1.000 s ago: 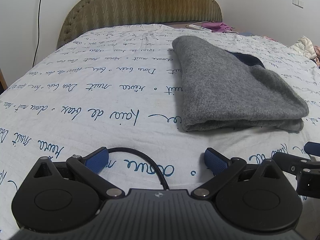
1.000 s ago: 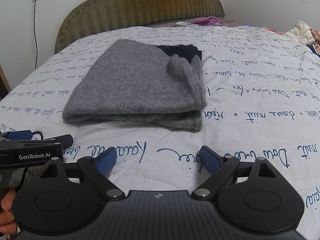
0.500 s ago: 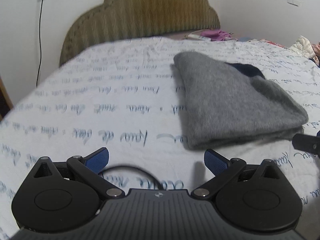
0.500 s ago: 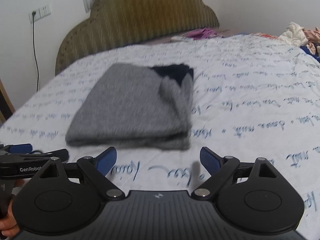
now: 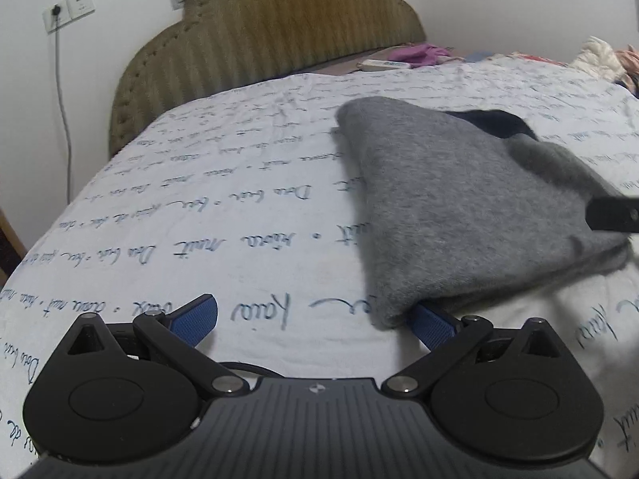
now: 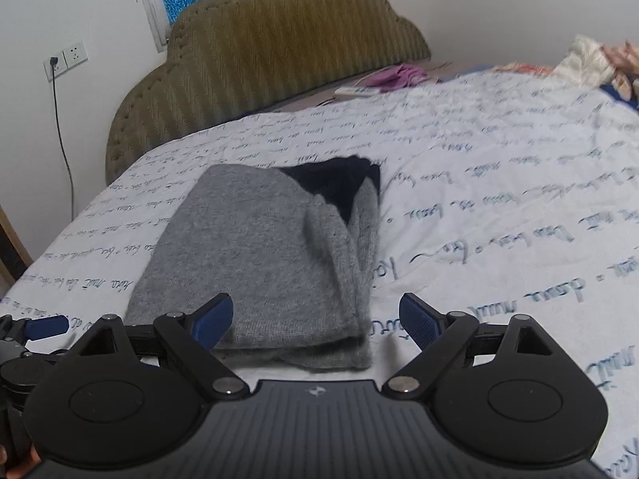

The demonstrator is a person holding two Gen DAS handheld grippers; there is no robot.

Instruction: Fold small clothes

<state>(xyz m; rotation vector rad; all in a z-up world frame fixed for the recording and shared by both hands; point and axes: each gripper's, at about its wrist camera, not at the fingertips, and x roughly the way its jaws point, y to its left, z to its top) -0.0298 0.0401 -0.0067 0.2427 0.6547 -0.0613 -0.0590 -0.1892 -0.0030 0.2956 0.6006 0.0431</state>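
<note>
A folded grey knit garment point(image 5: 459, 215) with a dark navy part point(image 6: 335, 183) at its far end lies flat on the white bedspread point(image 5: 223, 215) printed with blue script. My left gripper point(image 5: 315, 319) is open; the garment's near left corner reaches its right fingertip point(image 5: 433, 327), and nothing is pressed between the pads. My right gripper point(image 6: 315, 321) is open too, with the garment's near right edge point(image 6: 303, 343) lying between its spread fingers, untouched by the pads. Each gripper shows at the edge of the other's view.
An olive padded headboard point(image 6: 279, 56) stands behind the bed, with a purple cloth point(image 6: 395, 76) and a remote on a ledge beside it. A wall socket with a black cable point(image 5: 60, 64) is at the left. Loose clothes point(image 6: 595, 60) are heaped at the far right.
Both grippers have moved forward up to the garment's near edge, which now lies at the left gripper's right finger and between the right gripper's fingers. Both stayed open.
</note>
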